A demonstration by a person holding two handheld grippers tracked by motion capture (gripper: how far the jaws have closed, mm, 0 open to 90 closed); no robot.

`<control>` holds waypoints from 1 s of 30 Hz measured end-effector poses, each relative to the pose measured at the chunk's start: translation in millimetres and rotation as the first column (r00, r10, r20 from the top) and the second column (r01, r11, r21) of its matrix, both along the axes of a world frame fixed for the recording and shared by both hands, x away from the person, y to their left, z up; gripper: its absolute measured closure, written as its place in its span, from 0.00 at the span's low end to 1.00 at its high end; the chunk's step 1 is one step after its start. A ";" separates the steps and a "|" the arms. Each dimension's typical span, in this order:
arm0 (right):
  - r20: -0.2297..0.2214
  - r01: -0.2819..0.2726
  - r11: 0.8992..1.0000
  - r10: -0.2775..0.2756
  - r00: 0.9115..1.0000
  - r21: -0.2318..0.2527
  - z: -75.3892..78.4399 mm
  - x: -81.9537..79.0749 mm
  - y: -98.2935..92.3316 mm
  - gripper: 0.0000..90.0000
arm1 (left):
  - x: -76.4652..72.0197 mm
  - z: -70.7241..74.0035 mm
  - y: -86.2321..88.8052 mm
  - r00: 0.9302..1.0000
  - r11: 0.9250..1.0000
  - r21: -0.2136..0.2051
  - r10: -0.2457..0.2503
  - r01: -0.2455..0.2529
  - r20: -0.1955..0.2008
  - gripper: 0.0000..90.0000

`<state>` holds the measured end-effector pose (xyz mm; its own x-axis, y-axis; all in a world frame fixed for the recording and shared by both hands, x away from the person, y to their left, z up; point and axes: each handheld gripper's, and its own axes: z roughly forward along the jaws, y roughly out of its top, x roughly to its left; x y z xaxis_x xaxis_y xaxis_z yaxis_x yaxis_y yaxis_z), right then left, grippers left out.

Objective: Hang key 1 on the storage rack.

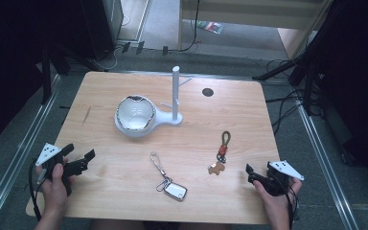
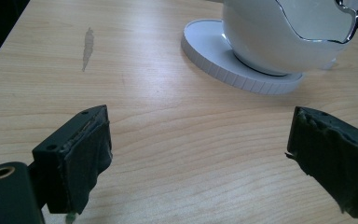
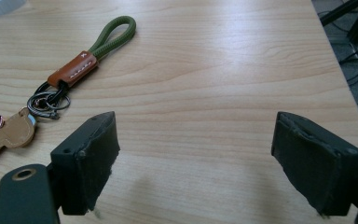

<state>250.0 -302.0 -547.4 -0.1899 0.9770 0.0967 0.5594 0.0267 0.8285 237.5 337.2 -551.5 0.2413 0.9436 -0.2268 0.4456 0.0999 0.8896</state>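
- Left gripper point(image 1: 87, 158) held in a hand point(image 1: 57, 184) at the near left corner of the wooden table point(image 1: 249, 103), grey three-cornered plate on top, jaws pointing toward the middle of the table.
- In the left gripper view, jaws spread wide over bare wood with nothing between the pads point(image 2: 89, 154).
- White bowl point(image 1: 134, 113) with a dark wavy rim ahead of that gripper, seated on the round dish of a white stand point(image 1: 175, 96); upright post with small pegs rising at the right end of that base.
- Silver keychain point(image 1: 168, 180) lying flat near the front middle of the table: metal loop pointing away, clasp, then a rounded rectangular fob nearest the front edge; well apart from both grippers.
- Green-looped keychain point(image 1: 221, 152) right of the middle, lying flat: green cord loop farthest away, tan leather sleeve, dark rings, then a brown leather charm.
- In the right gripper view, this keychain point(image 3: 72, 70) left of and beyond the left jaw, near it but not touching.
- Right gripper point(image 1: 252, 174) held in a hand point(image 1: 278, 196) at the near right corner, just right of the brown charm.
- Jaws there spread wide as well, only bare tabletop between the pads point(image 3: 98, 158).
- Small dark round hole point(image 1: 207, 92) in the far right part of the tabletop.
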 end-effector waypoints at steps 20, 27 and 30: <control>-0.083 -0.086 0.994 0.080 0.993 -0.063 23.0 9.5 32.9 0.30 | -1.5 -0.3 1.8 1.000 1.000 -0.019 -0.005 0.005 0.010 0.08; -0.156 -0.108 0.991 0.095 0.983 -0.081 37.1 22.3 44.8 0.32 | -1.4 -0.5 2.5 1.000 1.000 -0.025 -0.005 0.006 0.011 0.08; -0.182 -0.121 0.986 0.099 0.978 -0.113 44.0 29.0 50.9 0.32 | -1.3 -0.4 2.7 1.000 1.000 -0.023 -0.009 0.009 0.009 0.08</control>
<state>279.0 -251.1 -503.4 -0.2875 0.9576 0.0183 0.6837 0.1917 0.7041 236.2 339.9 -551.9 0.2515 0.9360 -0.2464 0.4388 0.1167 0.8910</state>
